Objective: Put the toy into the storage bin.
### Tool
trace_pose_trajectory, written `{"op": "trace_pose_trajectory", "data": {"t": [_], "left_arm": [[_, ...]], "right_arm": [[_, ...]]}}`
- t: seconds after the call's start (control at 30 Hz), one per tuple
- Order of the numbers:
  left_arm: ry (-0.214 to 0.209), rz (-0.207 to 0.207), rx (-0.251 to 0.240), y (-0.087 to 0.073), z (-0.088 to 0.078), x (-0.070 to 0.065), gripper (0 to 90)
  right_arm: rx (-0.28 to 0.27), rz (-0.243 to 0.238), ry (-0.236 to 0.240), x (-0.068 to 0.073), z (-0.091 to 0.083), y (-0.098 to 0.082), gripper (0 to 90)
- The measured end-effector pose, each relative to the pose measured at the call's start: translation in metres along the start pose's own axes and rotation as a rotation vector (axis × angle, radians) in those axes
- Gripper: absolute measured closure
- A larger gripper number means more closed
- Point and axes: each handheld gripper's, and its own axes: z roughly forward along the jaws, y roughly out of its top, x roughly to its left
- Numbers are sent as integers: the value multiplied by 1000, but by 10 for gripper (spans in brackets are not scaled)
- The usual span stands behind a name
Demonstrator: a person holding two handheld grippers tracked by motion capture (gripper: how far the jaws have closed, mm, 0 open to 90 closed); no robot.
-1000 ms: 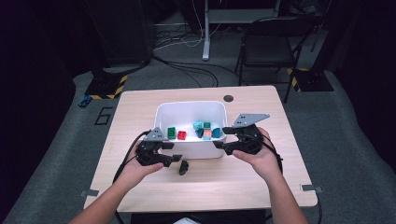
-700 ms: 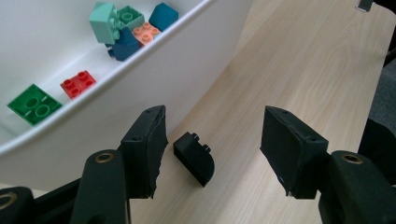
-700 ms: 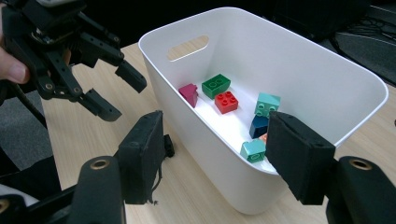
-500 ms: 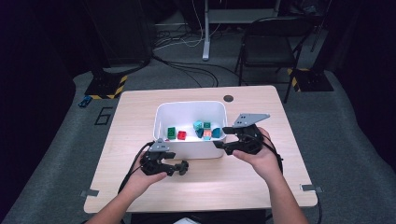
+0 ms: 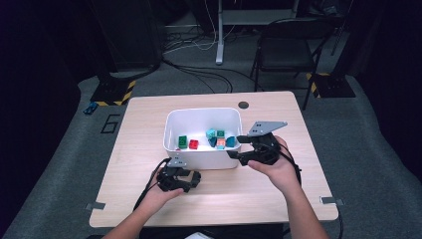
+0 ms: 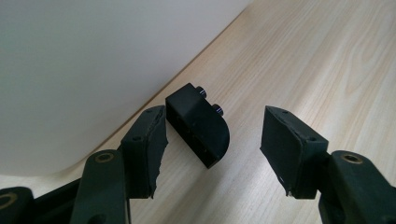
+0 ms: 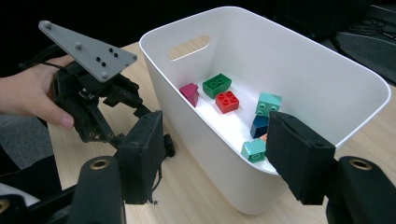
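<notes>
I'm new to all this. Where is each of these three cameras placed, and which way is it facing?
High view: above the person's side, facing forward and down on the wooden table; both forearms show.
Left gripper view: on the left gripper, facing a small black rounded brick between its open jaws.
Right gripper view: on the right gripper, facing the white plastic bin; the other hand shows.
Shared: the bin shows in all three.
</notes>
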Motion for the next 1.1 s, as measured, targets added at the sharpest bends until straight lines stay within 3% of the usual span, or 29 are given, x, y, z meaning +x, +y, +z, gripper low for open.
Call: {"op": "trace_pose_trajectory", "data": {"t": [0.1,0.13,0.3,0.47,0.53,0.73,0.9,1.1], "left_arm": [[22,15,16,0,6,-2,403],[16,2,20,-1,9,-3,403],[32,44,42,0,18,-5,403],[30,66,43,1,27,-9,434],[24,57,46,1,30,-11,447],[35,100,52,3,36,-12,547],[26,110,58,4,37,-12,660],[32,131,63,4,35,-13,665]], "right_arm": [[2,-1,-1,1,0,0,366],[2,0,1,1,1,0,366],[0,-2,1,0,0,0,366],[0,-2,2,0,0,0,366],[0,-3,3,0,0,0,366],[-1,-1,3,0,0,0,366],[2,-3,4,0,1,0,366],[1,-2,4,0,1,0,366]]}}
